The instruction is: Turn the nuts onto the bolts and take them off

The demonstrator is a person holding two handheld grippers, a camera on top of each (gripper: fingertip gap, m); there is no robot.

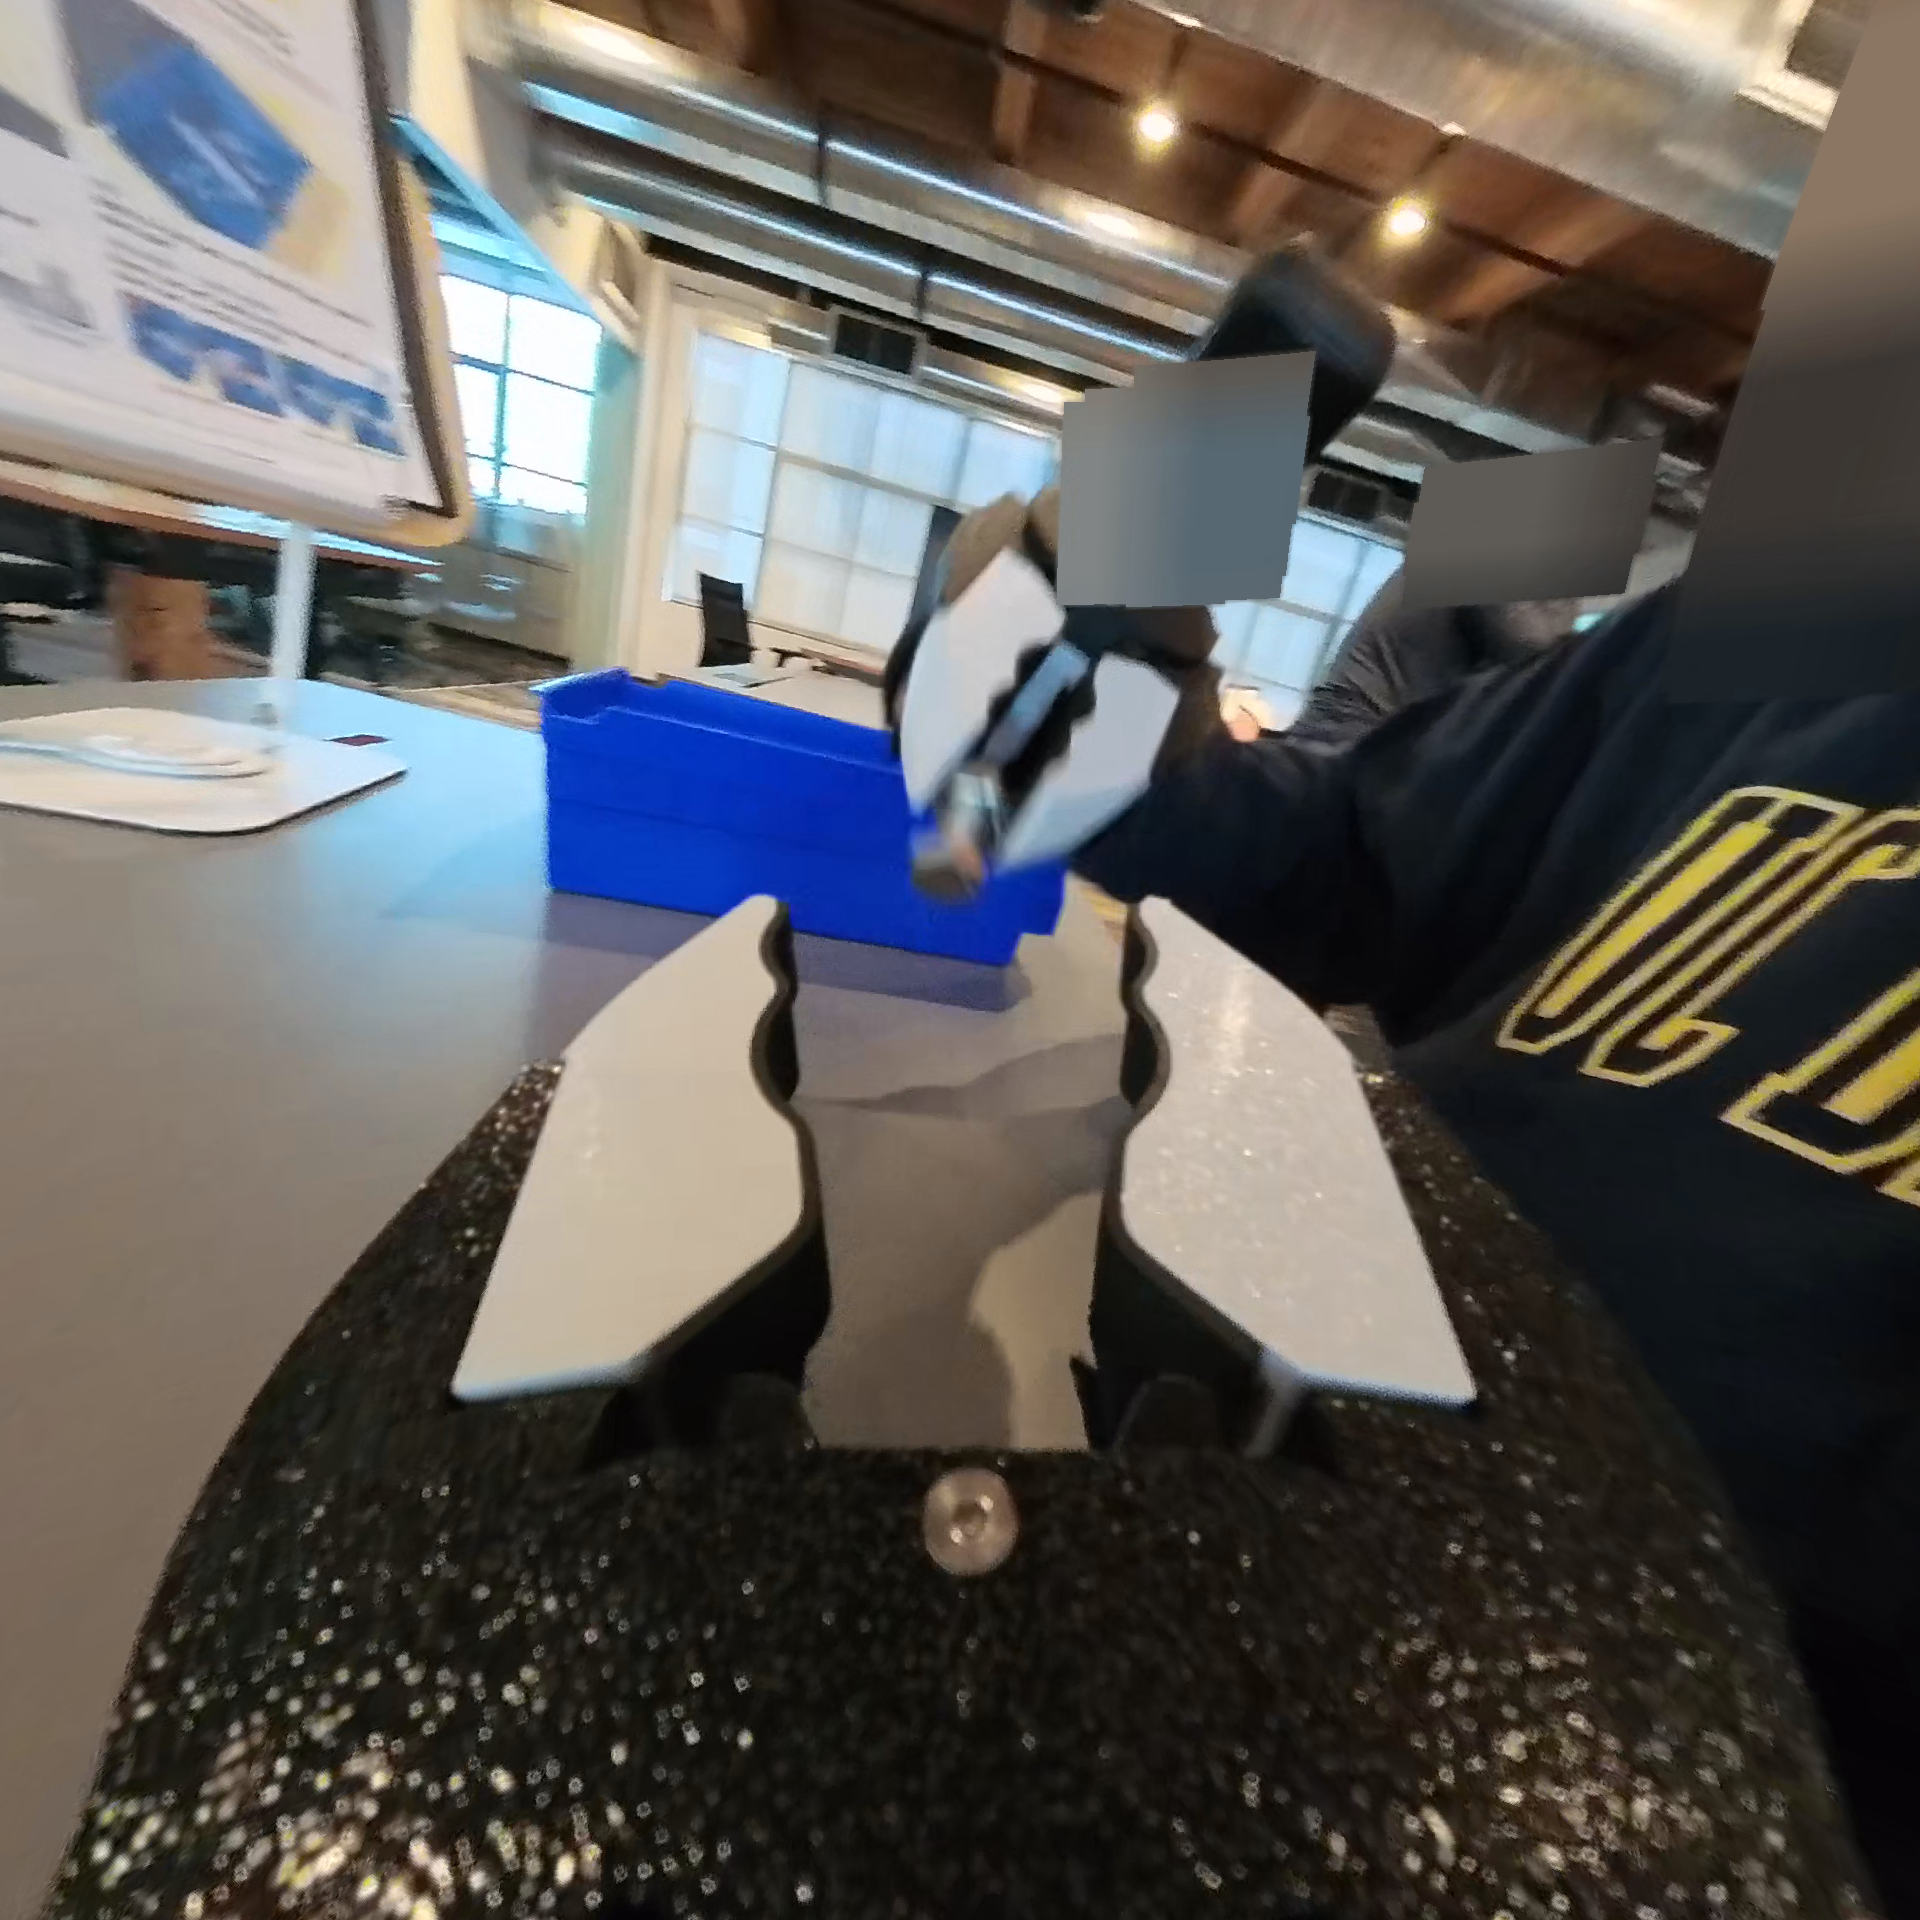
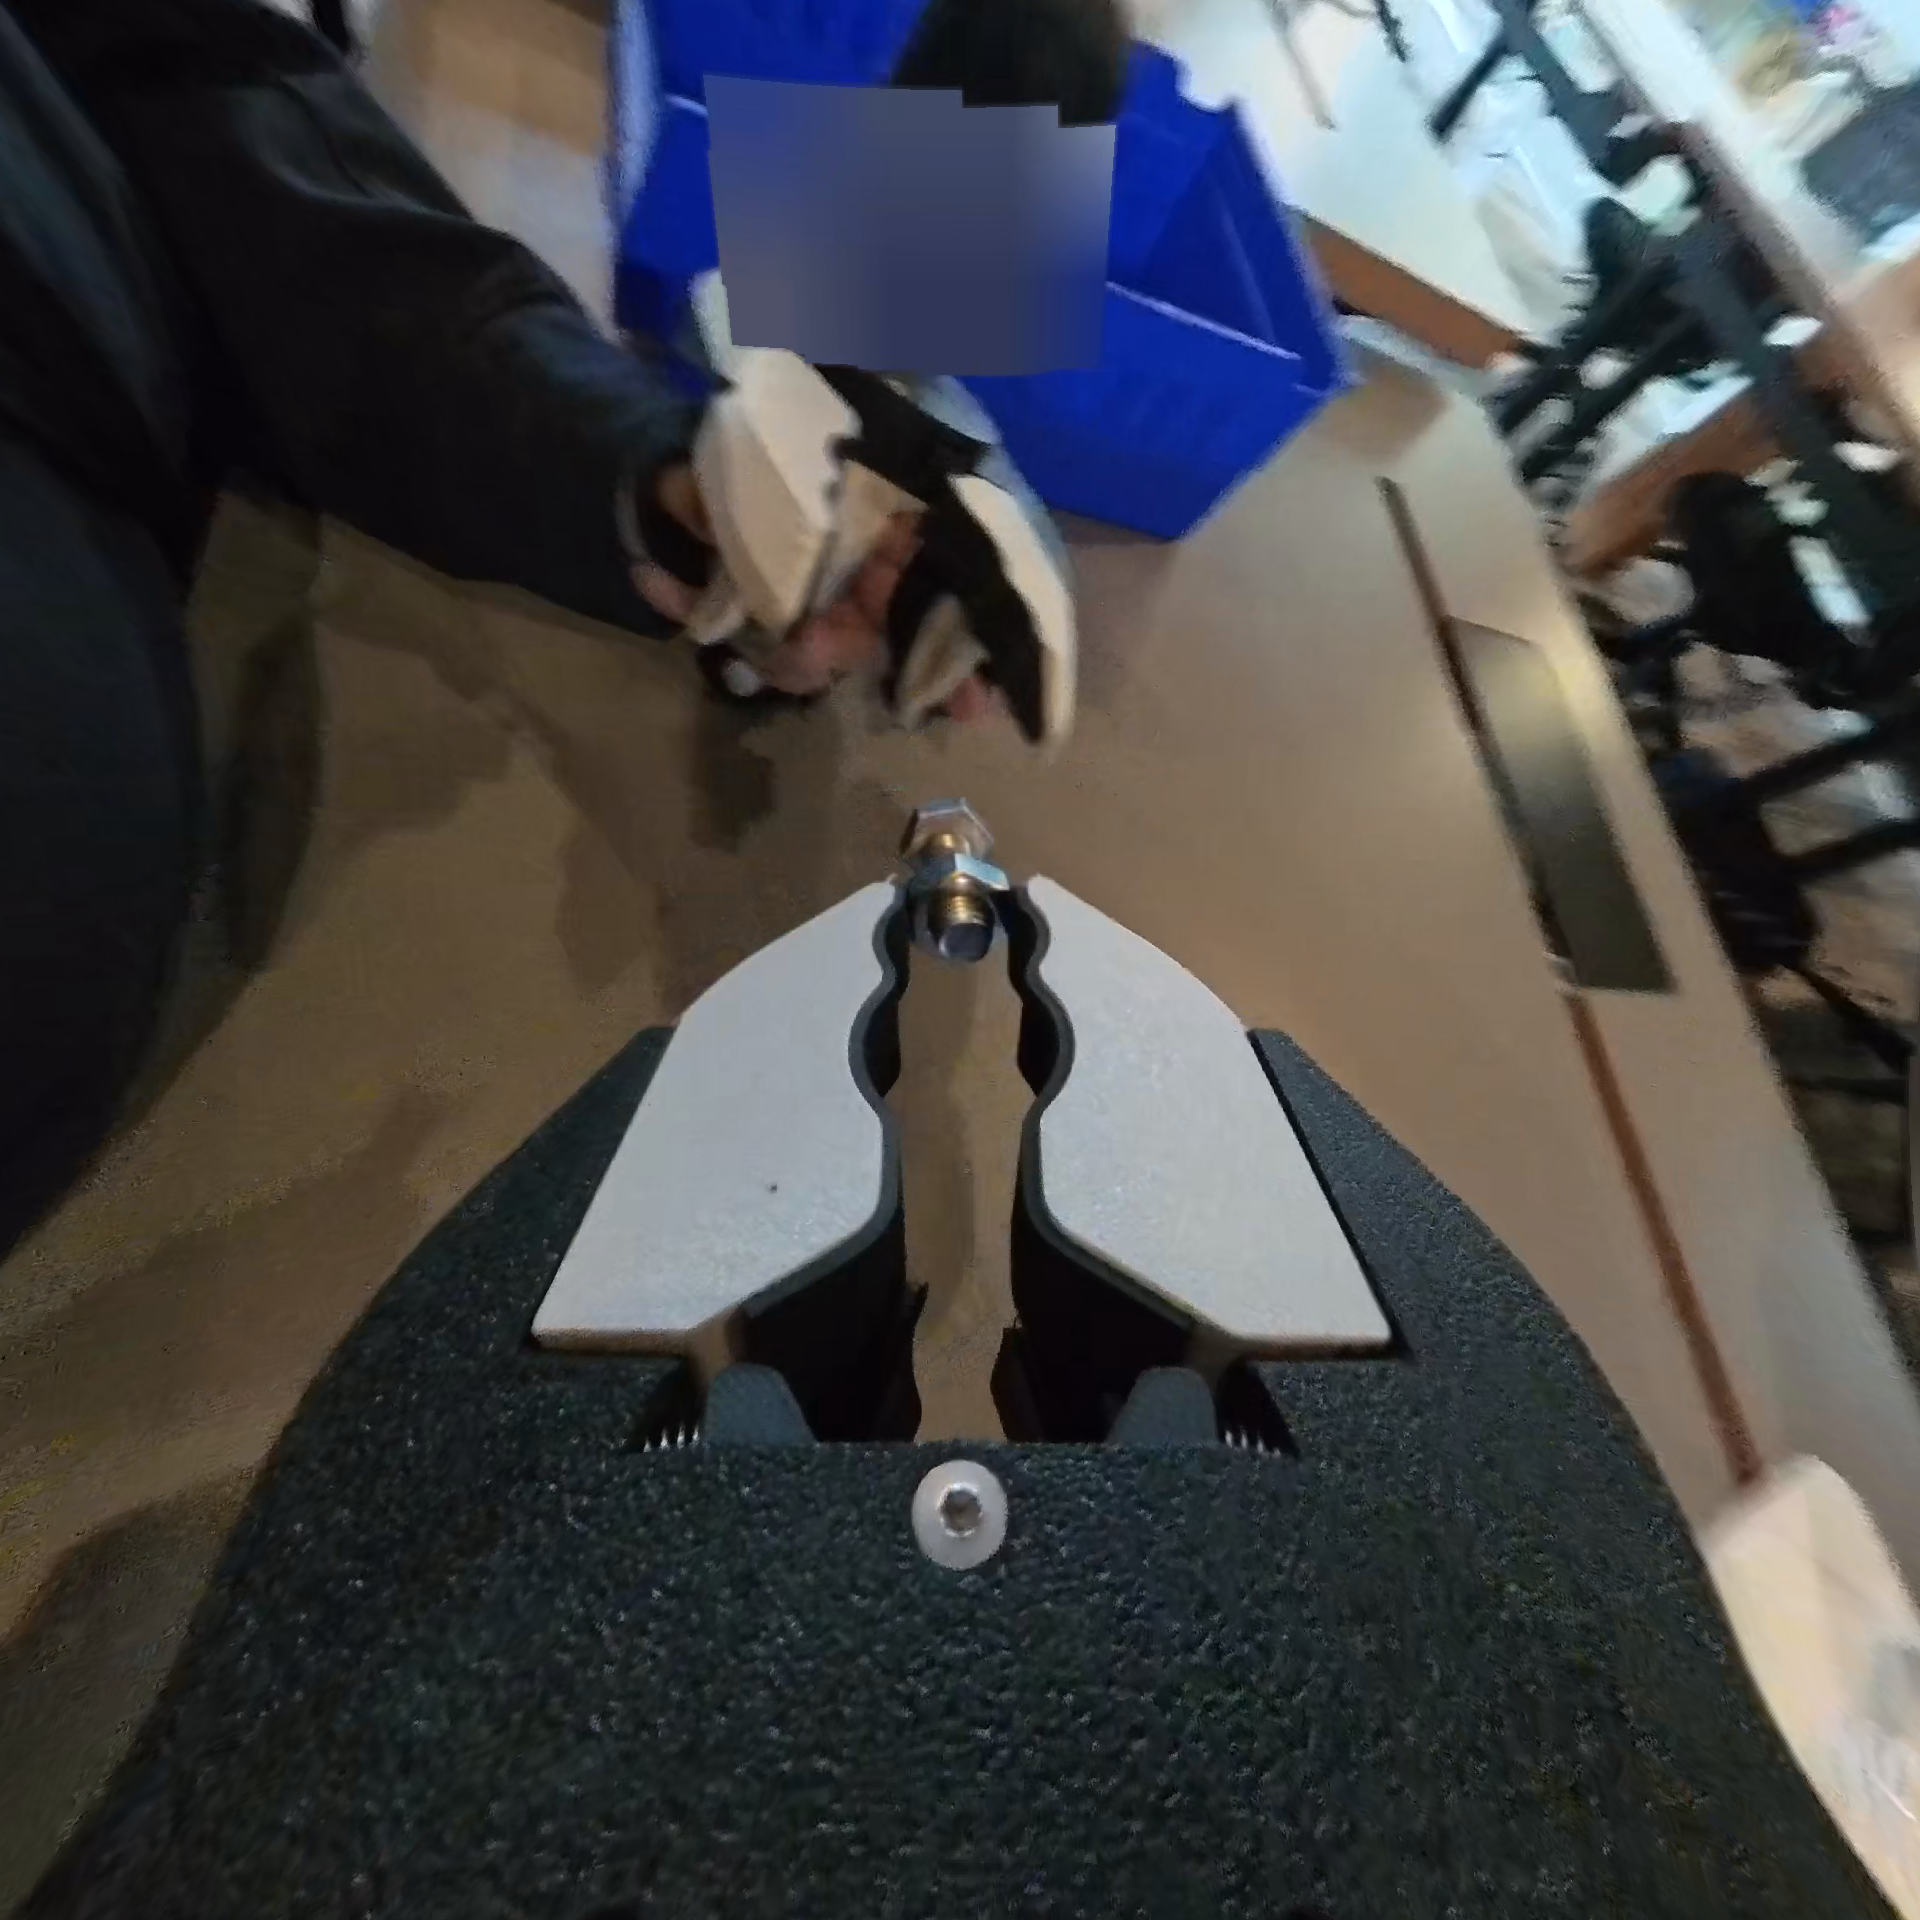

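Observation:
My right gripper (image 2: 961, 904) is shut on a silver bolt (image 2: 958, 914) at its fingertips. A hex nut (image 2: 975, 873) sits on the thread just past the tips, and the bolt head (image 2: 938, 818) points away. My left gripper (image 1: 956, 935) is open and empty above the table. In the left wrist view the right gripper (image 1: 971, 831) hangs just beyond and above my left fingertips, with the bolt (image 1: 956, 862) pointing down at them. In the right wrist view the left gripper (image 2: 883, 675) is open, a short way past the bolt head.
A blue plastic bin (image 1: 727, 790) stands on the grey table (image 1: 260, 987) behind both grippers; it also shows in the right wrist view (image 2: 1195, 416). A sign stand (image 1: 208, 260) with a white base (image 1: 156, 769) is far left. The person's dark sleeve and torso (image 1: 1558, 935) fill the right.

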